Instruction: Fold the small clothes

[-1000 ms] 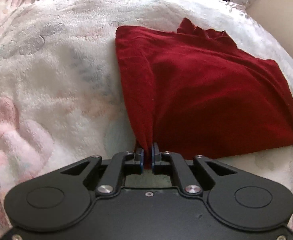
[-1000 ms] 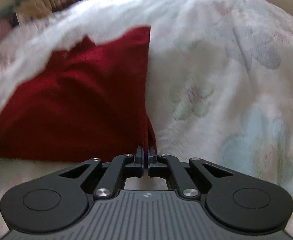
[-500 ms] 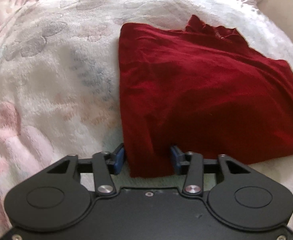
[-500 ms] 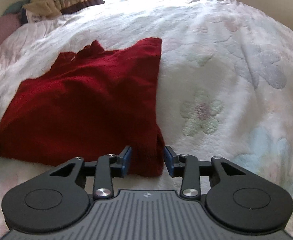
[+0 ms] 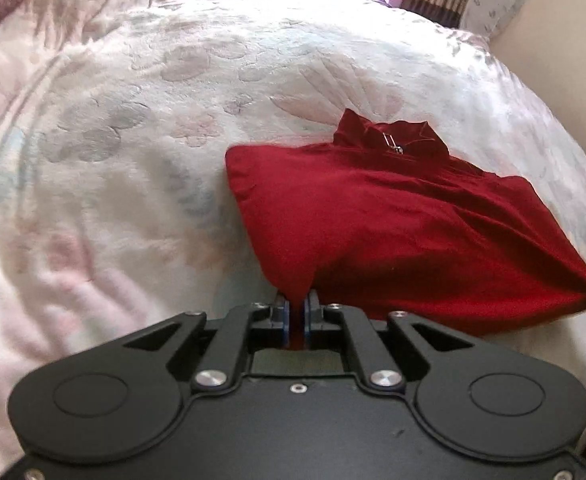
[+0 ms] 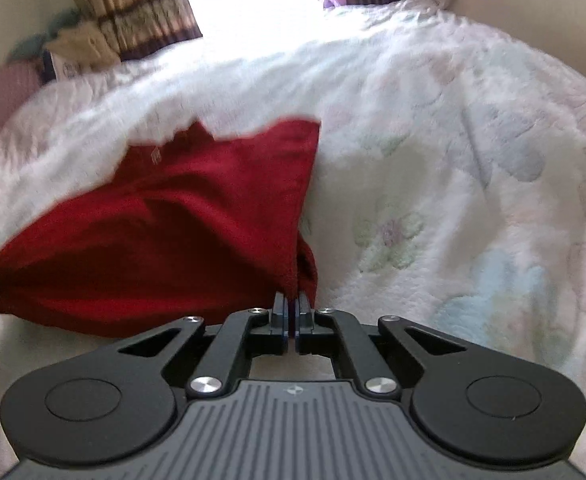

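Pinching a near corner of the red garment [image 5: 393, 232], the left gripper [image 5: 297, 312] sits low in the centre of its frame, its blue pads pressed together on a tuft of the cloth. From that pinch the fabric fans upward and to the right across the white floral blanket [image 5: 133, 160], with the collar bunched at the upper middle of the frame and the far right corner drawn to a point at the right edge. In the right wrist view, the right gripper [image 6: 292, 308] is likewise clamped on the other near corner of the garment [image 6: 165, 232], jaws together with cloth caught between them. There the fabric spreads up and to the left from the jaws, its lower left tip reaching the left edge. Patterned curtains [image 6: 141, 4] hang at the upper left beyond the blanket [image 6: 453, 160].
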A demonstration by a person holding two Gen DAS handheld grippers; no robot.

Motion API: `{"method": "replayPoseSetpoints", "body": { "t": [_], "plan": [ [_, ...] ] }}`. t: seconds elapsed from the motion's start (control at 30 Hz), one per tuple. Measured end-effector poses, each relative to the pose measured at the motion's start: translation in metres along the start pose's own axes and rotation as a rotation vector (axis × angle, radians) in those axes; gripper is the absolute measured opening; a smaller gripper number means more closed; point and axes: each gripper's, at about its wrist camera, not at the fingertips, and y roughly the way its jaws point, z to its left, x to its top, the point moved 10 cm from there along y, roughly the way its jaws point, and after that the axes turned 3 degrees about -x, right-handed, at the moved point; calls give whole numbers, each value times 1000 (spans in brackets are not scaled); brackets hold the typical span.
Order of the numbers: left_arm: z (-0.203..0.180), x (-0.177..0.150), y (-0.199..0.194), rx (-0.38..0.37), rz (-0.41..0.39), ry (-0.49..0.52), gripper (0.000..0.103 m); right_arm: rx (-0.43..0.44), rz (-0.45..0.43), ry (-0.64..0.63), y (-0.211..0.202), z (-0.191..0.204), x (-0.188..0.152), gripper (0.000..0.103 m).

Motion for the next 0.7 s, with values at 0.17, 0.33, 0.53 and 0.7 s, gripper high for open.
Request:
{"method": "replayPoseSetpoints", "body": {
  "t": [0.17, 0.33, 0.53, 0.7],
  "plan": [
    [5, -62, -39, 0, 44, -29, 7, 14, 37, 7, -42, -2, -11, 2],
    [17, -149, -67, 48, 125, -72, 5, 16, 94, 53, -89, -17, -53, 2],
    [61, -201, -66, 191, 209, -109, 3, -154, 189, 19, -108, -44, -129, 0],
    [38, -158, -79, 183, 106, -93, 16, -283, 178, 50, -113, -67, -133, 11]
  ]
}}
